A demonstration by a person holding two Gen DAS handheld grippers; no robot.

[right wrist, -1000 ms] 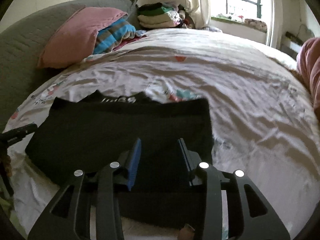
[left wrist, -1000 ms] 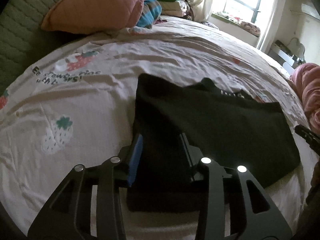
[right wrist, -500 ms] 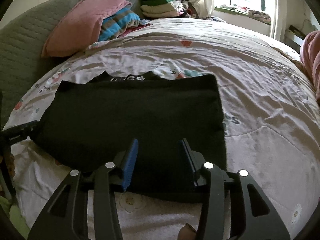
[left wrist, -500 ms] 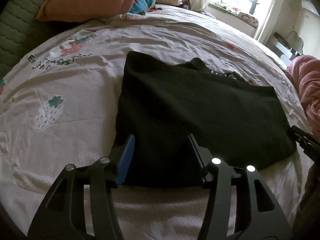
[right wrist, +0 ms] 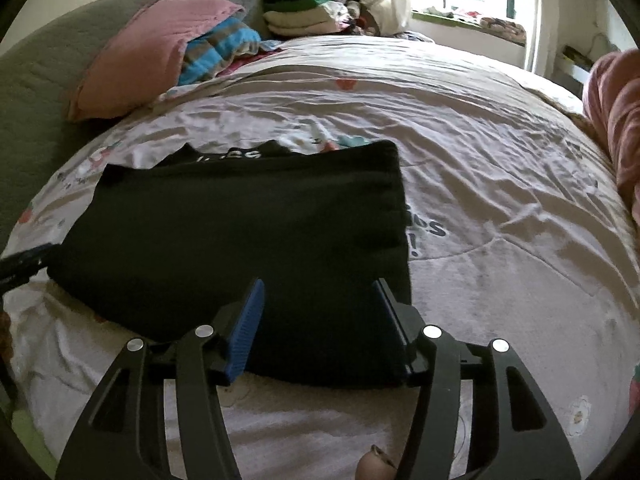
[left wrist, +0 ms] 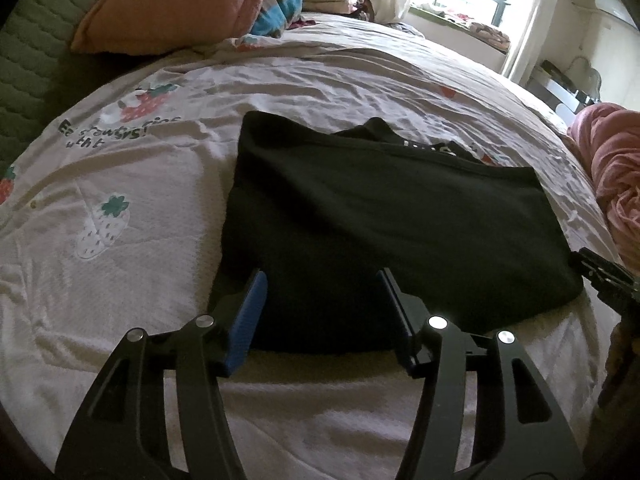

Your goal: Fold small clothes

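A folded black garment lies flat on the strawberry-print bedsheet, its collar with white lettering peeking out at the far edge. My left gripper hovers over the garment's near left corner, jaws opening, and the cloth lies below them untouched by the pads. Over the near right corner my right gripper is also opening, gripping nothing. The tip of the right gripper shows at the right edge of the left wrist view, and the left one at the left edge of the right wrist view.
A pink pillow and a striped blue cloth lie by the green headboard. Folded clothes are stacked at the far side near the window. A pink blanket is bunched at the right.
Both grippers have let go of the black garment's near edge and opened. They drew back toward me, and the garment now lies flat on the sheet.
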